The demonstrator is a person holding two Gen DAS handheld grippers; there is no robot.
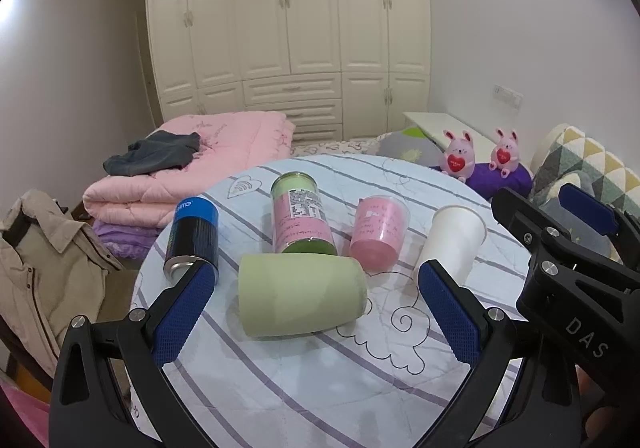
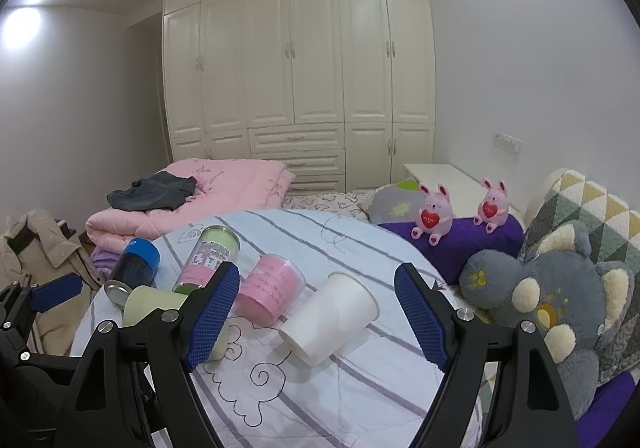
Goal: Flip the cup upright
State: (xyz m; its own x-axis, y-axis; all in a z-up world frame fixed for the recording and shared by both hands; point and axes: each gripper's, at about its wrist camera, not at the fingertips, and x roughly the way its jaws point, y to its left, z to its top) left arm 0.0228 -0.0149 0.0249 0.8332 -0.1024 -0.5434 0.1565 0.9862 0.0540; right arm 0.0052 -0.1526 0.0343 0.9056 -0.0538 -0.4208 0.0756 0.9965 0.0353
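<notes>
Left wrist view: pale green tumbler cup (image 1: 300, 294) lying sideways between wide-open left gripper (image 1: 316, 308), right gripper (image 2: 318, 322) likewise wide, empty; likely to roll toward pink-labelled jar (image 1: 302, 217) if nudged off-centre.

The left tongs (image 1: 316, 304) are hovering wide apart over the worktop (image 1: 320, 388), framing a green cup (image 1: 300, 294) that is lying on its side. Behind it a blue can (image 1: 194, 234), a pink-labelled jar (image 1: 302, 217), a pink cup (image 1: 380, 234) and a white cup (image 1: 454, 244) are lying tipped over. The right tongs (image 1: 560, 244) are showing at the right edge.
</notes>
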